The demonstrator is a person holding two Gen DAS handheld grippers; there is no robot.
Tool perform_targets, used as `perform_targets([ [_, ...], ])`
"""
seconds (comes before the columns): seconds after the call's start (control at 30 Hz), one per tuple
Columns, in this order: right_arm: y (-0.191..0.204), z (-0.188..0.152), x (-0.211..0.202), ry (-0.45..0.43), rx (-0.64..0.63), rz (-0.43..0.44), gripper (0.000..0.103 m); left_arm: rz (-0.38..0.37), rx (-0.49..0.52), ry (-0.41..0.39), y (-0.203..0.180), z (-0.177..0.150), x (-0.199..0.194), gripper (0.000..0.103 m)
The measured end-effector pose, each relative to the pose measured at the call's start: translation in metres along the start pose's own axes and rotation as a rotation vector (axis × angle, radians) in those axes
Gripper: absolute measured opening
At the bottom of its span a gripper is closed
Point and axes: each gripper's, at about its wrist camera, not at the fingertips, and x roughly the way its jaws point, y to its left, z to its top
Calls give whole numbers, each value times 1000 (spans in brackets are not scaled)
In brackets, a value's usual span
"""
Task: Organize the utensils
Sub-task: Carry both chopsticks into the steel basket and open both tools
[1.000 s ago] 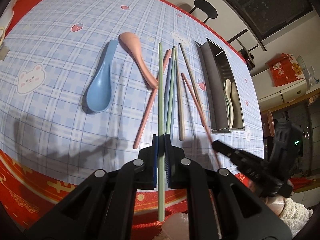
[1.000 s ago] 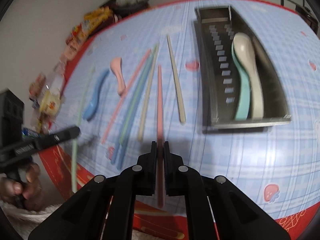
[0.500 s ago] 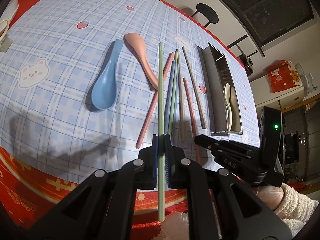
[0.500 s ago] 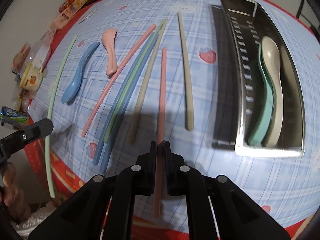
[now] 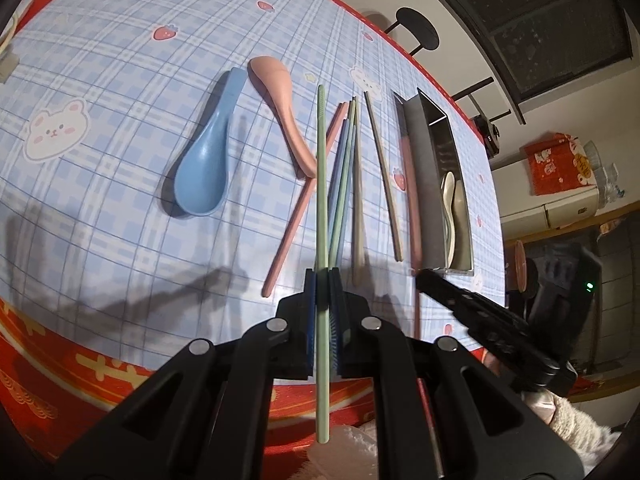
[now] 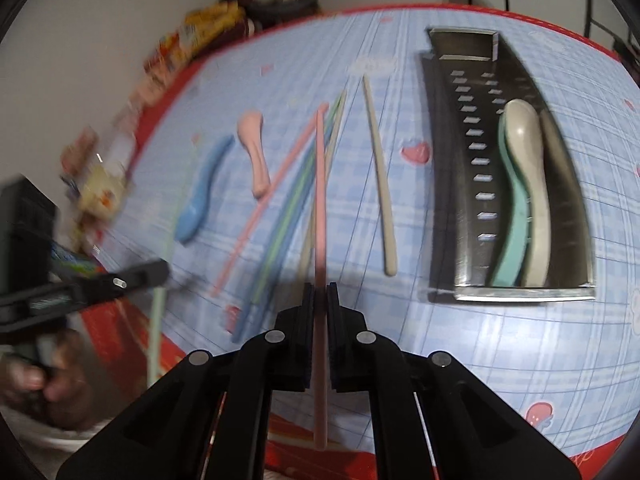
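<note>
Two handheld grippers each clamp one chopstick above a table covered in a blue checked cloth (image 5: 100,92). The left gripper (image 5: 322,276) has its fingers closed on a pale green chopstick (image 5: 320,184), which runs straight out ahead between them and also sticks out behind them. The right gripper (image 6: 319,292) has its fingers closed on a pink chopstick (image 6: 319,200), held the same way; this view is blurred.

A long metal tray (image 6: 444,160) serves as the landmark. Inside it lie two spoons side by side: a cream spoon (image 6: 532,184) and a teal spoon (image 6: 510,240) partly under it. Just left of the tray, on the cloth, lies a single beige chopstick (image 6: 382,184). Further left of the tray is a loose bundle of chopsticks (image 5: 344,184) in blue, green and beige, fanned close together, with a second pink chopstick (image 5: 298,216) lying at an angle across its left edge. Left again lies a pink spoon (image 5: 280,108), its handle end touching that angled chopstick. Farthest from the tray is a blue spoon (image 5: 206,168), just beside the pink spoon but apart from it.

In the left wrist view the right gripper (image 5: 430,280) hangs near the tray's closest end.
</note>
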Motion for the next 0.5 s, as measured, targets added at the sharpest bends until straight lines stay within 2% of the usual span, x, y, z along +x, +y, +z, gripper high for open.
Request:
perform_targets([
  [0.17,-27,13,-23,-60,121,34,6,-31,-13,15,-12,13,7,10],
  [0.5,-80,28,-57,-156,227,-6,6,-105,31,41,-75,54,41,10],
])
